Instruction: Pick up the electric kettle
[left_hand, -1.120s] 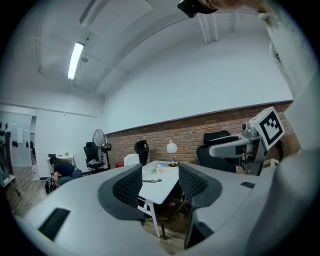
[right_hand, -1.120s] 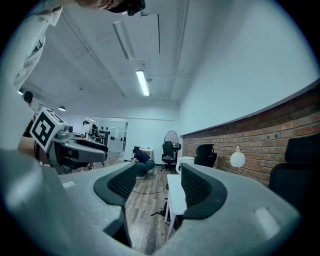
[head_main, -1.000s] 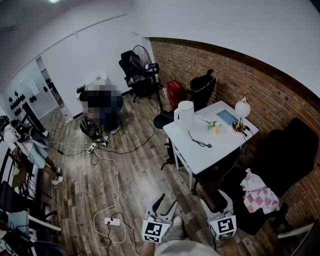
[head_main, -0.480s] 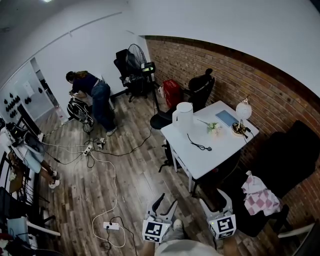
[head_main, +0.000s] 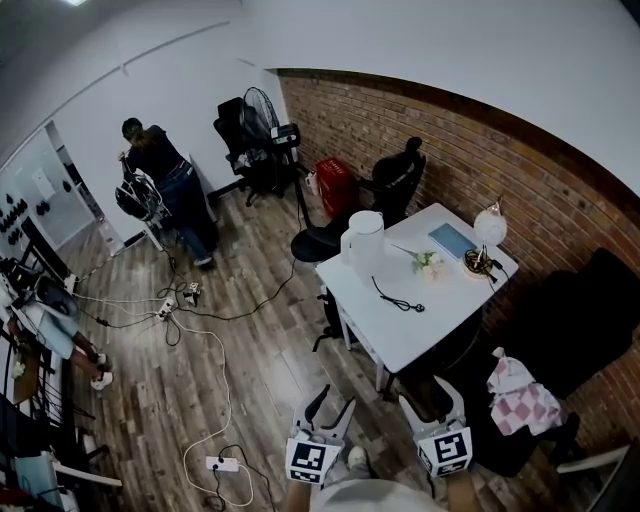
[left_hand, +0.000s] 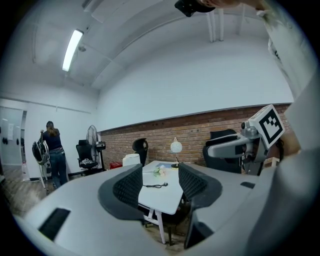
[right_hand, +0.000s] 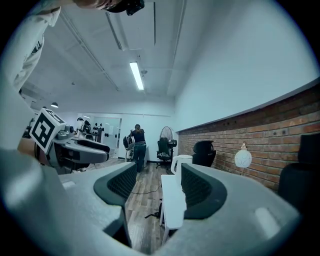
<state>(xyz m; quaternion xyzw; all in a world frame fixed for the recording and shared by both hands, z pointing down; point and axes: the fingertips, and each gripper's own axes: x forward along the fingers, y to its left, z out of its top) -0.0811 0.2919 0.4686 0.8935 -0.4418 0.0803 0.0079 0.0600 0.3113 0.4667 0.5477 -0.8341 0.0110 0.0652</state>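
**Kettle on the desk's far corner, both grippers empty**

The kettle (head_main: 365, 232) is a smooth white cylinder with a loop handle. It stands upright at the 11 o'clock corner of the desk (head_main: 432, 312), close to both edges there. The desk is a flat white rectangle on thin white legs, and it lies at about 1 o'clock from the person. On its top, a thin black cable (head_main: 398, 298) curls at the middle. A small bunch of pale flowers (head_main: 430, 260) lies toward 2 o'clock, with a blue flat pad (head_main: 452, 240) and a lamp (head_main: 489, 224) with a round white globe beyond.

The left gripper (left_hand: 160, 182) is released, its ribbed dark pads apart with nothing between them. The right gripper (right_hand: 159, 182) also stands apart and bare, and the kettle shows far off beyond its right pad. Both are well short of the desk.

A rough red brick wall (head_main: 480, 160) runs behind the desk from 12 to 3 o'clock. A black chair (head_main: 400, 180) stands at the desk's far end, and its round seat is just beside the kettle's corner. The plank floor (head_main: 270, 340) lies open between the grippers and the desk's near edge. White and black cords (head_main: 215, 330) trail over it from 9 to 11 o'clock, ending in a power strip (head_main: 222, 464). A checked cloth (head_main: 520, 395) lies on a dark seat at 3 o'clock. A person (head_main: 160, 170) stands far off at 10 o'clock.
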